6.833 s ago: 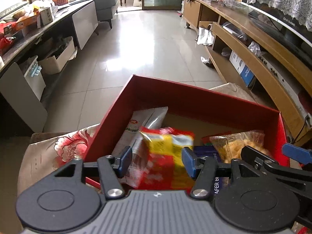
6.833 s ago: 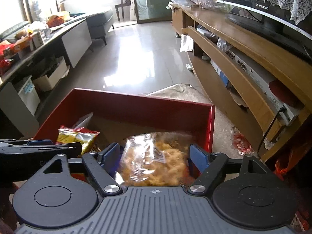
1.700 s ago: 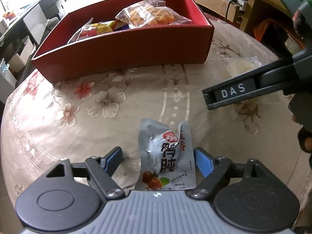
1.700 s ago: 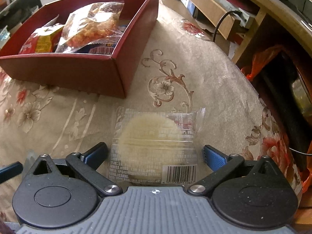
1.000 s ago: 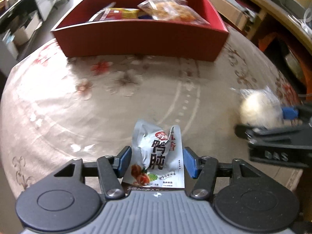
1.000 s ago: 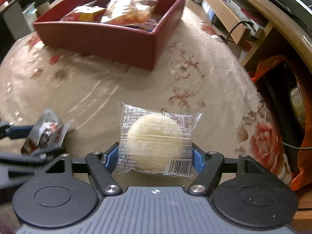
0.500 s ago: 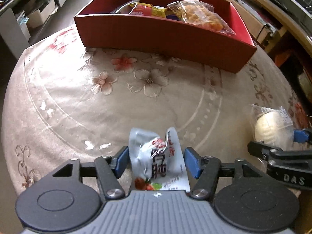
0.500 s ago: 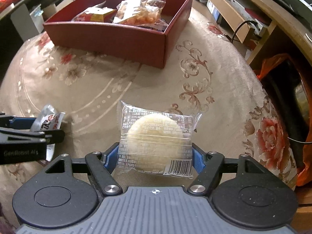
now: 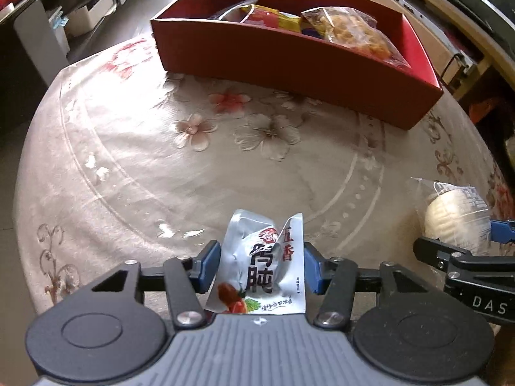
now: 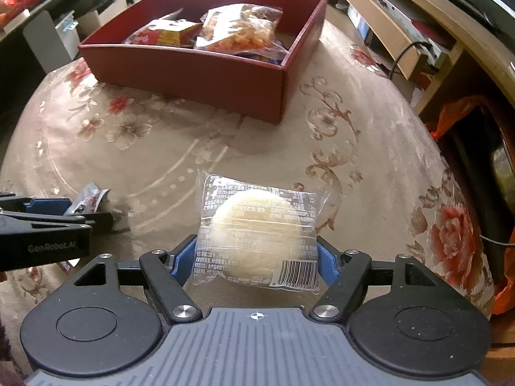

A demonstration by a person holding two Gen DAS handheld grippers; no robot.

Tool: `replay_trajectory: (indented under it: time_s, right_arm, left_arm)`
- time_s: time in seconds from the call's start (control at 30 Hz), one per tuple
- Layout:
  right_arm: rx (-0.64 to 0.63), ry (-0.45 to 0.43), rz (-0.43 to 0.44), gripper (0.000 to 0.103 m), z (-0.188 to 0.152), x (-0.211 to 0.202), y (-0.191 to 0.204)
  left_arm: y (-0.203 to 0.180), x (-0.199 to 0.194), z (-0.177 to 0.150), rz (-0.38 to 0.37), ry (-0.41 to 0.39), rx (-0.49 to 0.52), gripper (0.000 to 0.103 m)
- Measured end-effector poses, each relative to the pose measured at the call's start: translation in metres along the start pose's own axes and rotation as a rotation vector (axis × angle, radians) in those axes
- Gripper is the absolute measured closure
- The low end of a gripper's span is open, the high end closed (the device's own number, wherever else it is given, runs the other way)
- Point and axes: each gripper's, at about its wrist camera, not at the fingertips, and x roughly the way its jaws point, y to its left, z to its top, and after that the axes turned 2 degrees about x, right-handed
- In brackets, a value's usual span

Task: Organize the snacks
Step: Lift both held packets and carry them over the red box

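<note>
My left gripper (image 9: pixel 262 265) is shut on a silver snack packet (image 9: pixel 262 267) with red and black print, held above the floral tablecloth (image 9: pixel 193 167). My right gripper (image 10: pixel 256 257) is shut on a clear-wrapped round pale cake (image 10: pixel 257 225). The cake also shows at the right of the left wrist view (image 9: pixel 454 218), and the silver packet at the left of the right wrist view (image 10: pixel 88 201). A red box (image 9: pixel 289 61) stands at the far side of the table, also in the right wrist view (image 10: pixel 206 74), holding a bag of golden snacks (image 10: pixel 241 29) and a red-yellow packet (image 10: pixel 164 33).
A wooden TV bench (image 10: pixel 418 25) runs along the right beyond the table edge. An orange bag (image 10: pixel 457 119) lies on the floor at the right. Shelving and boxes (image 9: pixel 64 16) stand at the far left.
Both grippers have closed on their snacks, lifted them off the cloth and moved a little closer to the red box. The snacks in the box have not moved.
</note>
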Motion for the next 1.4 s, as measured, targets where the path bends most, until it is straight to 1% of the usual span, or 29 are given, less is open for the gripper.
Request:
replay_trajectory:
  time_s: [0.23,0.37,0.47,0.73,0.97,1.1,1.2,1.4]
  right_arm:
    - [-0.029,-0.005,0.003,0.024,0.004,0.0,0.012]
    - [-0.033,-0.01,0.007,0.024,0.005,0.0,0.014]
    - [-0.035,-0.019,0.008,0.024,0.006,-0.002,0.016]
    - [-0.024,-0.051,0.017,0.024,0.007,-0.01,0.018]
    - [-0.006,-0.088,-0.003,0.024,-0.006,-0.024,0.021]
    - [0.023,-0.118,-0.004,0.024,-0.012,-0.035,0.022]
    - [0.033,-0.144,-0.003,0.024,-0.018,-0.044,0.025]
    - [0.036,-0.191,0.004,0.024,-0.034,-0.061,0.034]
  left_arm:
    - [0.007,-0.002,0.002,-0.021,-0.003,-0.025,0.05]
    - [0.009,-0.01,0.002,-0.029,-0.026,-0.026,0.05]
    - [0.01,-0.013,0.003,-0.033,-0.026,-0.03,0.05]
    - [0.009,-0.026,-0.002,-0.009,-0.07,-0.009,0.05]
    - [0.013,-0.04,-0.01,-0.016,-0.103,-0.002,0.05]
    - [0.015,-0.054,-0.016,-0.014,-0.137,-0.001,0.05]
    - [0.019,-0.064,-0.024,-0.001,-0.161,-0.005,0.05]
    - [0.028,-0.077,-0.037,0.027,-0.18,-0.018,0.05]
